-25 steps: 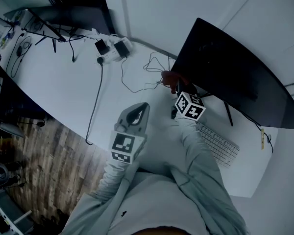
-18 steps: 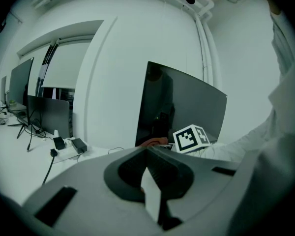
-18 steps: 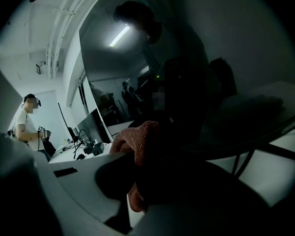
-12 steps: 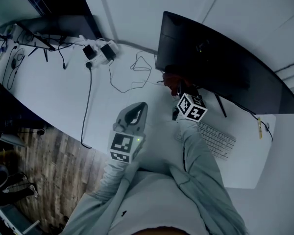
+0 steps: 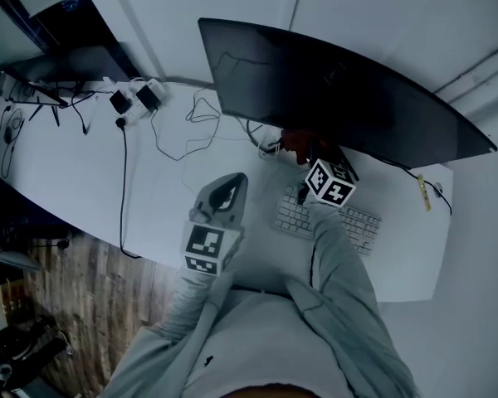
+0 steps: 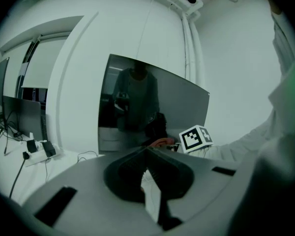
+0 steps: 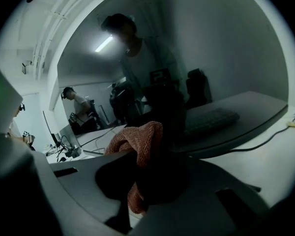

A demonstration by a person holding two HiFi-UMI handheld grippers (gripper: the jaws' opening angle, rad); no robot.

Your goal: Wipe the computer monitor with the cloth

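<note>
An orange-red cloth (image 7: 137, 137) is pinched between the jaws of the right hand-held gripper (image 7: 143, 155), bunched up and bulging above them. It is held at the lower part of the dark monitor (image 5: 349, 98), near the middle of the screen's width; whether it touches the glass cannot be told. The monitor is seen standing on a white tabletop (image 5: 83, 172), with a white keyboard (image 5: 357, 222) lying just in front of it, below the right arm. The left hand-held gripper (image 6: 146, 151) is held back over the tabletop's front edge, well apart from the screen, its jaws pressed together with nothing between them. A power strip (image 5: 134, 102) and loose cables (image 5: 178, 135) are seen left of the monitor.
</note>
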